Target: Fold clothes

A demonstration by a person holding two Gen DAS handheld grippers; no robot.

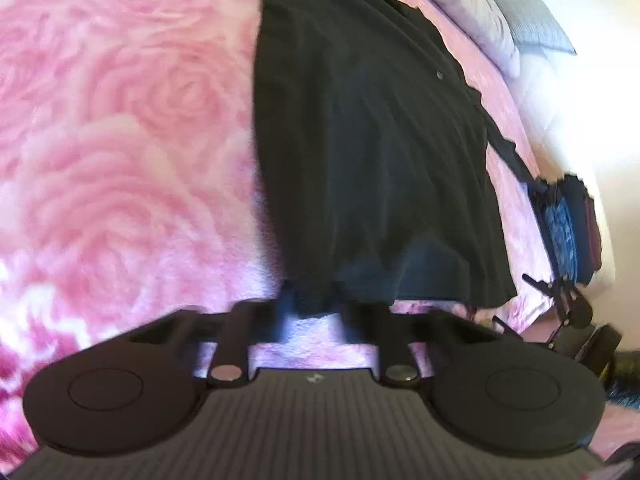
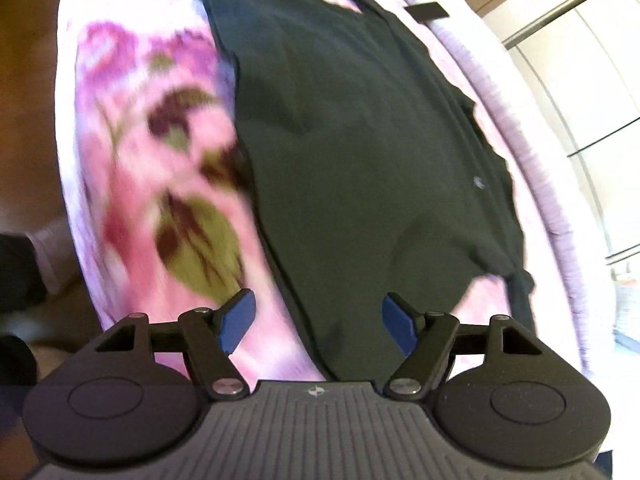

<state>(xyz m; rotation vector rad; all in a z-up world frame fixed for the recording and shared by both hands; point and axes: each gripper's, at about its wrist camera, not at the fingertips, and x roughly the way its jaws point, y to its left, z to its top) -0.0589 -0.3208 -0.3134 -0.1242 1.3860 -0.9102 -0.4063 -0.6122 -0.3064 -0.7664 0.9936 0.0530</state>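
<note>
the left gripper (image 1: 314, 304) was clenched on the near corner of the black shirt (image 1: 360, 128), its jaws drawn almost together with dark cloth bunched between them. from that pinch the shirt ran away ahead of the gripper, spread across the pink rose blanket (image 1: 120, 140) on the bed. the blanket filled everything to the left of the gripper. a small pale logo (image 1: 440, 76) showed on the shirt, far ahead and to the right. beyond the shirt's right edge lay a strip of blanket, then a pale pillow (image 1: 480, 12) and a grey one (image 1: 540, 32) farther off. a pile of dark and blue clothes (image 1: 568, 232) sat off to the right, near the bed's edge.

the right gripper (image 2: 318, 320) was released, its blue pads (image 2: 238, 320) standing wide apart with nothing pressed between them. the shirt (image 2: 360, 160) lay ahead of it on the floral blanket (image 2: 160, 160), and the shirt's near edge ran between and below the open jaws; whether either pad touched the cloth could not be told. the left pad sat over the blanket, the right pad over dark cloth. the same pale logo (image 2: 478, 183) showed ahead and to the right. both views were blurred.
</note>
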